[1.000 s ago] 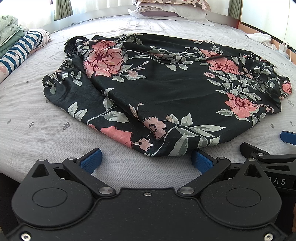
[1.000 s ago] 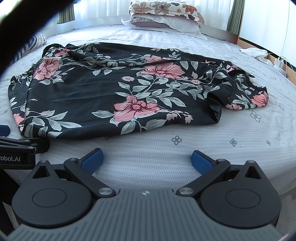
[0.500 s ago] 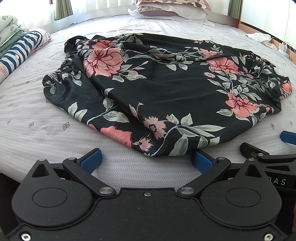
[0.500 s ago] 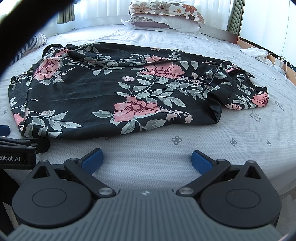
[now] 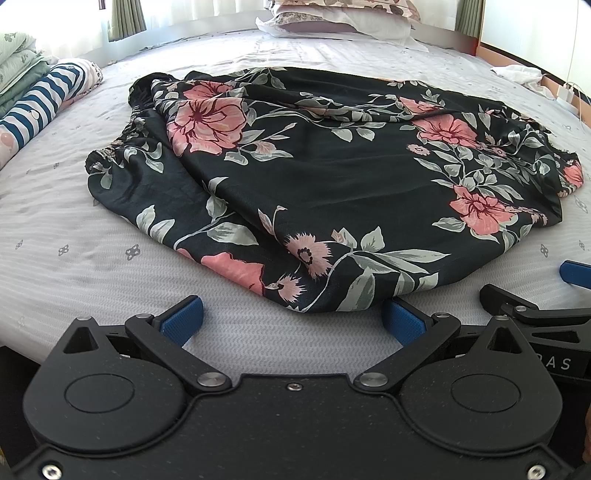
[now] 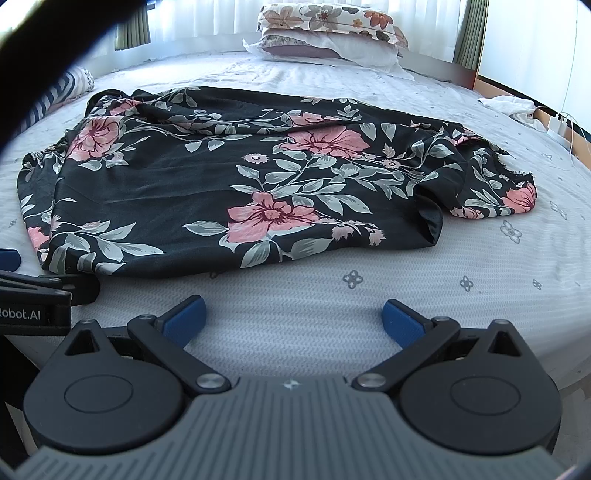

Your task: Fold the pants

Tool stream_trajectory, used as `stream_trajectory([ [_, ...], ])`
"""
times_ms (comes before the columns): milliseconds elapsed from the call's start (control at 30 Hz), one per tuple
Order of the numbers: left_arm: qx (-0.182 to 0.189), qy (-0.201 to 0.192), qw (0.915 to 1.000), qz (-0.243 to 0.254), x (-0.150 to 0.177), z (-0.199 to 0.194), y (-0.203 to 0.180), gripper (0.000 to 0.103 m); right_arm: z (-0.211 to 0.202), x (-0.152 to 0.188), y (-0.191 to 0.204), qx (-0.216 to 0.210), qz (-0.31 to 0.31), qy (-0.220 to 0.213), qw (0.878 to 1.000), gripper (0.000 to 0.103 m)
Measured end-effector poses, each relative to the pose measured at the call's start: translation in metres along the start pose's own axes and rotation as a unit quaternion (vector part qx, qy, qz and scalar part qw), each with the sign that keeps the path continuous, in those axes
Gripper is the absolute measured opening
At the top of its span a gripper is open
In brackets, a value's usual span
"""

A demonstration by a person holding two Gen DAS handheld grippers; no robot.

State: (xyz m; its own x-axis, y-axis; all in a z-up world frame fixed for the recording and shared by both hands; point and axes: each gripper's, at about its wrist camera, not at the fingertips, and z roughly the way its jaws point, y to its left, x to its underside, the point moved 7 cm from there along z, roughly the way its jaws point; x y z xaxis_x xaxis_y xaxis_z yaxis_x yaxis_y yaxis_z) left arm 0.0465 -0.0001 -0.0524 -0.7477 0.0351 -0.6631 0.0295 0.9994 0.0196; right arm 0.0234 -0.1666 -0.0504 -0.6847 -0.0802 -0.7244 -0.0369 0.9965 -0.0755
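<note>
Black pants with pink flowers and grey leaves (image 5: 325,177) lie spread and rumpled across the bed; the right wrist view shows the same pants (image 6: 229,184). My left gripper (image 5: 291,319) is open just before the pants' near hem, its right blue fingertip (image 5: 400,321) at the cloth edge. My right gripper (image 6: 293,319) is open over bare sheet, a short way from the pants' near edge. Each gripper shows at the edge of the other's view. Nothing is held.
White patterned bedsheet (image 6: 406,295) covers the bed. Pillows (image 6: 328,33) are stacked at the head. Striped and folded laundry (image 5: 40,99) lies at the left. White cloth (image 5: 521,72) and a charger sit at the far right edge.
</note>
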Motion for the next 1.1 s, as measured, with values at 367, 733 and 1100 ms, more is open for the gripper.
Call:
stream_trajectory([
  [367, 0.046, 0.001, 0.9989, 0.003, -0.009, -0.012, 0.011, 0.094, -0.005, -0.005, -0.005, -0.005, 0.030, -0.013, 0.999, 0.103],
  [733, -0.083, -0.083, 0.9856, -0.122, -0.086, -0.016, 0.141, 0.084, -0.002, -0.052, -0.157, 0.089, 0.232, -0.087, 0.965, 0.095],
  [1100, -0.049, -0.057, 0.9533, -0.292, -0.089, 0.067, 0.195, 0.102, 0.067, -0.066, -0.253, 0.198, 0.337, -0.080, 0.917, 0.088],
])
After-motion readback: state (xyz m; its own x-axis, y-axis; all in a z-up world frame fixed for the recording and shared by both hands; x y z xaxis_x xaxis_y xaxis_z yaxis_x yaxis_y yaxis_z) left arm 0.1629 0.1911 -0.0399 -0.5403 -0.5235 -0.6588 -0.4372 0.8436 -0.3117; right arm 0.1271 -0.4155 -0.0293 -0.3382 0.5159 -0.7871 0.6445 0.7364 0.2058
